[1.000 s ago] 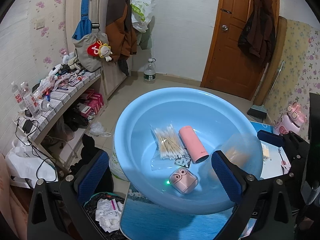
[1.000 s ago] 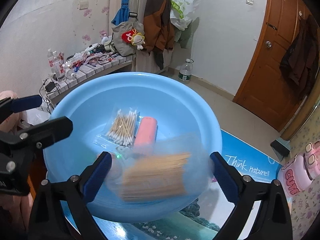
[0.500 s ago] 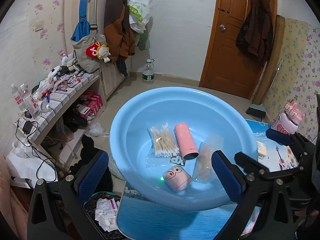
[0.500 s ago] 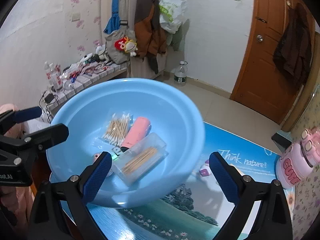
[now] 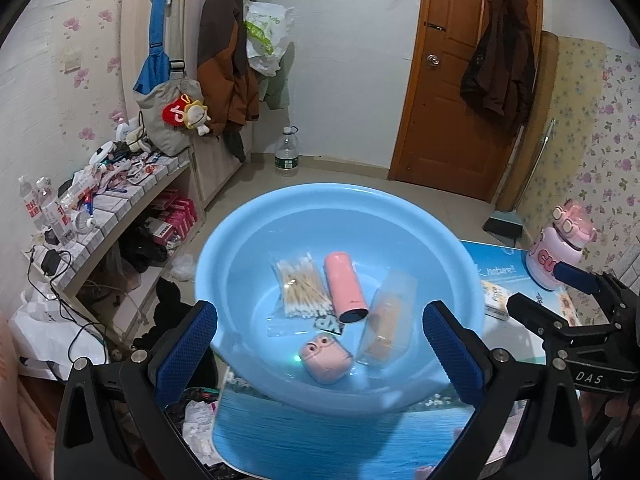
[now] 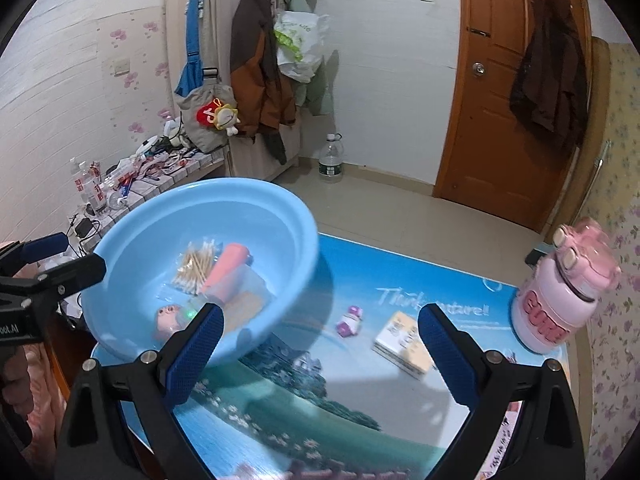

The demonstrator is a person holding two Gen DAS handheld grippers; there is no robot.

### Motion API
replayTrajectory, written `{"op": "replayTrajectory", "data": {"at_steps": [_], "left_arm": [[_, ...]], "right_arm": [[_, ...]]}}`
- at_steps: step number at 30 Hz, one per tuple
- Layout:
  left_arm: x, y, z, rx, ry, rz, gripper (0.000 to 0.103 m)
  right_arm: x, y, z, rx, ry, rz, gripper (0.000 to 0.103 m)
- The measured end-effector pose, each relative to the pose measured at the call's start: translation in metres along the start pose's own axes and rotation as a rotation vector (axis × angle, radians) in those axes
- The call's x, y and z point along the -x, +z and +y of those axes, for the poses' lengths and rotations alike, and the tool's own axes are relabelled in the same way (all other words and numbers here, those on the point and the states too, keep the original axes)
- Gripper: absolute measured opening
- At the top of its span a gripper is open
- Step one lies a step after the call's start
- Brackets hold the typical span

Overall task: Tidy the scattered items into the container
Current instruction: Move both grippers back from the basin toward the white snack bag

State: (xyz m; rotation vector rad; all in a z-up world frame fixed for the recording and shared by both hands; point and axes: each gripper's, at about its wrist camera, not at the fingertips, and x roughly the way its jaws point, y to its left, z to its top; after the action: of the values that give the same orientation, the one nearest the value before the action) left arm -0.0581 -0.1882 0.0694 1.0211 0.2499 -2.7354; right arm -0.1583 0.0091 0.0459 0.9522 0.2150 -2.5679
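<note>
Right hand-held gripper (image 6: 318, 350), jaws apart and empty, faces small box (image 6: 404, 345) and purple toy (image 6: 349, 321) on counter (image 6: 400, 400), at 3 o'clock of basin (image 6: 276, 320); straddle box squarely before closing.

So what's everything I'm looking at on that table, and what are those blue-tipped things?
basin: one, light blue, left end of table
cotton swab bag: one, clear, in basin
tube: one, pink, in basin beside swabs
pig-faced case: one, pink, basin front
toothpick box: one, clear, in basin, right of tube
small toy: one, purple and white, on table mat
flat box: one, yellow-white, on mat
bottle: one, pink, table's right edge
left hand-held gripper: one, black, blue pads, open, empty
right hand-held gripper: one, same, open, empty
</note>
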Motion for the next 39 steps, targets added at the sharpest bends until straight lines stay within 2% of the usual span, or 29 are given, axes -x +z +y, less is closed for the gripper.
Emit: {"op": "replayTrajectory", "data": {"at_steps": [17, 39], "left_arm": [[0.008, -0.002, -0.041, -0.043, -0.047, -0.01, 0.103], [0.008, -0.018, -0.113, -0.166, -0.137, 0.007, 0.103]], "right_arm": [[0.028, -0.034, -0.044, -0.059, -0.068, 0.014, 0.099], [0.056, -0.073, -0.11, -0.161, -0.149, 0.029, 0.099]]}}
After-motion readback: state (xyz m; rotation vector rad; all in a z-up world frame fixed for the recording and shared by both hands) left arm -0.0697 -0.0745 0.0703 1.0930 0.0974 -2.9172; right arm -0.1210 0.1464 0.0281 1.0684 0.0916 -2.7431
